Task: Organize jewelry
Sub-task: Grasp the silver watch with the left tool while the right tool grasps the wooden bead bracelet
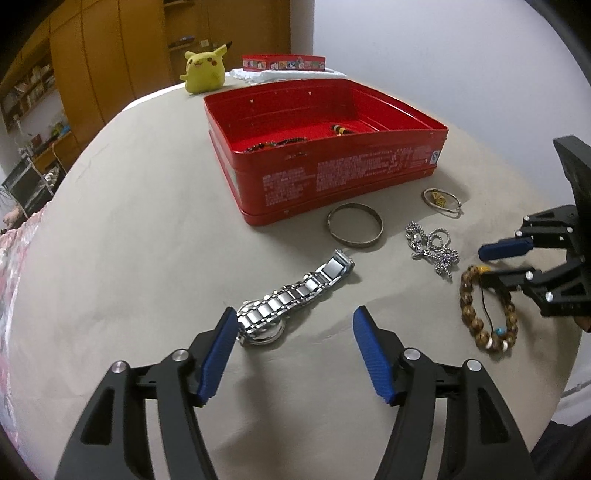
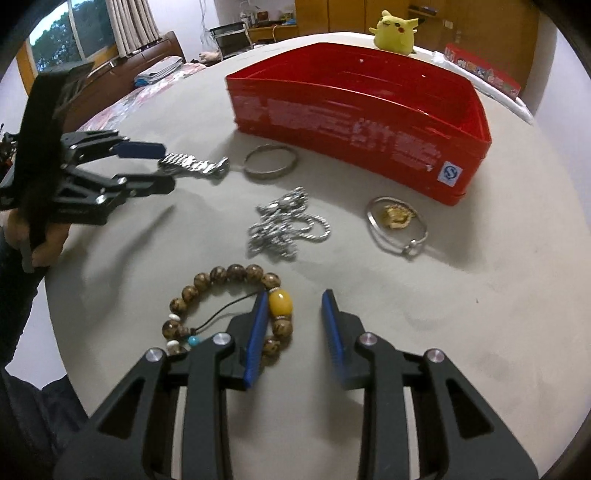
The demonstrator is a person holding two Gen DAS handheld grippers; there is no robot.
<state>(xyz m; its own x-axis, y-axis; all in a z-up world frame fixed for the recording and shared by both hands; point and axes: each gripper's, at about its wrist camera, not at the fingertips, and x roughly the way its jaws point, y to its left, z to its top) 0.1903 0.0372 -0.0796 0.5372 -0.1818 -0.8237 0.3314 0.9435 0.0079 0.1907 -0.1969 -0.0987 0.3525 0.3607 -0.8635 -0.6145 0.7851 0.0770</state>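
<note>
A red tin box (image 1: 332, 177) (image 2: 369, 125) stands open on the table with two bead strings (image 1: 277, 143) inside. In front of it lie a silver watch (image 1: 291, 299) (image 2: 194, 165), a metal bangle (image 1: 354, 229) (image 2: 270, 161), a silver chain (image 1: 432, 247) (image 2: 284, 225), a thin bangle with a gold charm (image 1: 441, 201) (image 2: 397, 225) and a wooden bead bracelet (image 1: 487, 310) (image 2: 229, 306). My left gripper (image 1: 295, 328) (image 2: 162, 166) is open, its left finger beside the watch face. My right gripper (image 2: 295, 310) (image 1: 484, 264) is open, its jaws astride the bracelet's amber bead (image 2: 280, 304).
A yellow plush toy (image 1: 203, 72) (image 2: 395, 31) and a small red carton (image 1: 284, 62) (image 2: 484, 74) on white cloth sit at the table's far edge. A bed shows beyond the table's left side in the left wrist view.
</note>
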